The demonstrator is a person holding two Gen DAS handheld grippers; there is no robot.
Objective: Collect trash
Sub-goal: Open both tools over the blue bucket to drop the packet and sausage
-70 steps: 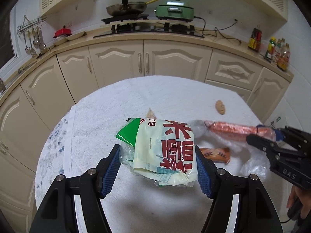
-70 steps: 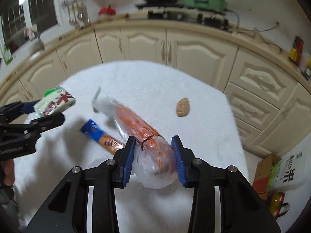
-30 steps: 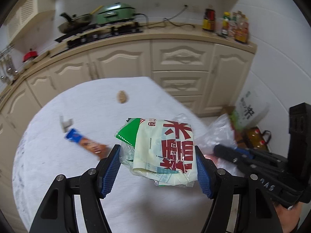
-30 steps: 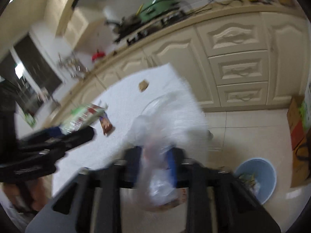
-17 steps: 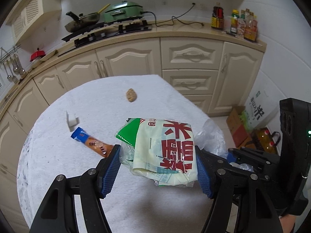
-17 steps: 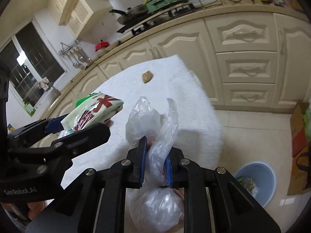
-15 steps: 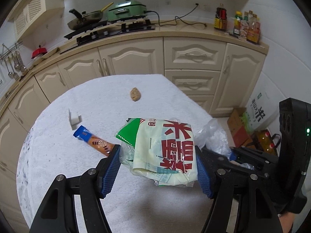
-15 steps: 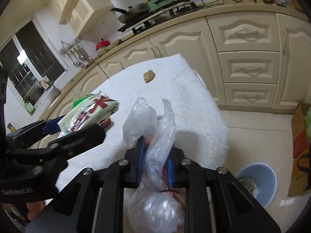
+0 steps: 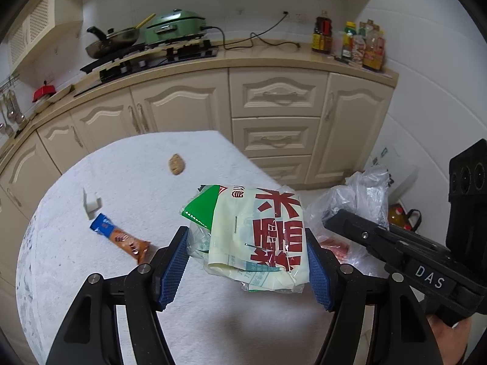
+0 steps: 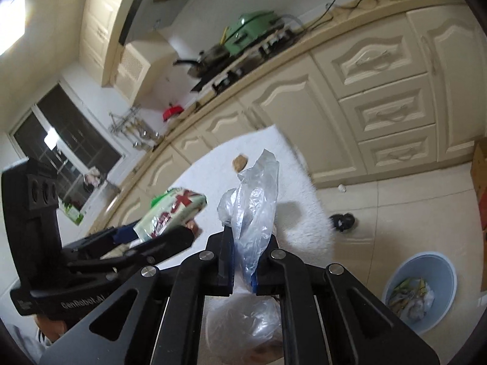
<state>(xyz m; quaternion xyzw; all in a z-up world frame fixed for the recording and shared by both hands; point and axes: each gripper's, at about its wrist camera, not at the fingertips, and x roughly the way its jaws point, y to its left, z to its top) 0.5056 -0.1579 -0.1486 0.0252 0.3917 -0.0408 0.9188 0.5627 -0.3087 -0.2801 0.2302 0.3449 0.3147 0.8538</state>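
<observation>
Cream kitchen cabinets frame the carry-off stage of a trash pickup.
Left claw (image 9: 246, 261) grips a printed wrapper (image 9: 258, 234); right claw (image 10: 243, 261) pinches a clear plastic bag (image 10: 254, 213) above the counter (image 9: 121, 182) edge. Next, likely, the blue bin (image 10: 421, 292) below.

Two bags (image 9: 258, 237) (image 10: 252, 213), one bin (image 10: 426, 292)
</observation>
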